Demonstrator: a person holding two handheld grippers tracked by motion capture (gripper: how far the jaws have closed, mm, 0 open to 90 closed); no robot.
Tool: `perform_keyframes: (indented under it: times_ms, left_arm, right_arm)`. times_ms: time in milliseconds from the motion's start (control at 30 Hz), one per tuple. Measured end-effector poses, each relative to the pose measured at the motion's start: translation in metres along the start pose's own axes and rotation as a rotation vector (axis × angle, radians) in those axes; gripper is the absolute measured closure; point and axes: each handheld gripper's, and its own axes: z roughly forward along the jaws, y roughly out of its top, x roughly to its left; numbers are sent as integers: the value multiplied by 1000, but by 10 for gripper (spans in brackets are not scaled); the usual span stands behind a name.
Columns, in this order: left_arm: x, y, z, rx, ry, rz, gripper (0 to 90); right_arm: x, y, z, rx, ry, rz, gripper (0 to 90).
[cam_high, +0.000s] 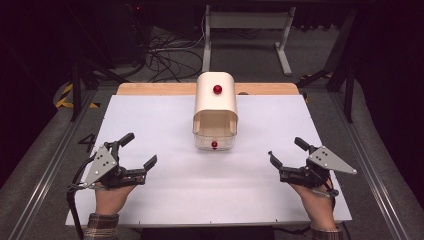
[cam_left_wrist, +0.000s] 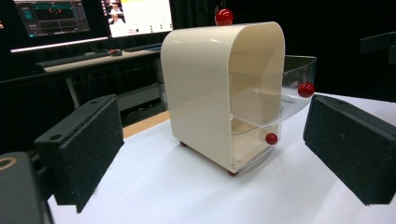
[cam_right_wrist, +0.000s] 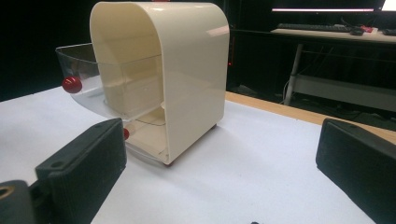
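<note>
You hold both the left gripper (cam_high: 138, 149) and right gripper (cam_high: 283, 150) wide open and empty near the table's (cam_high: 150, 120) front corners, ready to flank the cream drawer cabinet (cam_high: 215, 105)

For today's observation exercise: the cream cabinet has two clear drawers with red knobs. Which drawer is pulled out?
The upper drawer juts well out of the cabinet; the lower drawer sits pushed in, its knob close to the cabinet's front.

Lower drawer's red knob (cam_right_wrist: 126, 133) half hidden behind near jaw, monitor screens (cam_left_wrist: 138, 16) cut off by top edge, text unreadable
</note>
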Motion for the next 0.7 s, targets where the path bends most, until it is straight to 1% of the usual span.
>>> perform_keyframes:
  times_ms: [67, 133, 267, 300, 333, 467, 600, 700]
  left_arm:
    - [0, 0, 0, 1, -3, -1, 57]
    - [0, 0, 0, 5, -4, 2, 57]
    - [-1, 0, -1, -1, -12, 1, 57]
    - [-1, 1, 0, -3, -20, 9, 57]
    - [-1, 1, 0, -4, -21, 6, 57]
    - [-1, 2, 0, 7, -29, 15, 56]
    - [-2, 1, 1, 9, -32, 14, 55]
    - [-2, 1, 1, 1, -28, 13, 45]
  right_arm:
    - [-1, 0, 0, 9, -2, -11, 24]
    - [-1, 0, 1, 19, -4, -12, 24]
    - [0, -1, 3, 33, -3, -22, 24]
    - [-1, -1, 4, 43, -6, -28, 26]
    - [-1, -2, 4, 49, -11, -29, 26]
    - [-2, -2, 5, 65, -21, -26, 27]
    - [-3, -3, 6, 80, -26, -24, 28]
    - [-3, -3, 7, 98, -31, -29, 28]
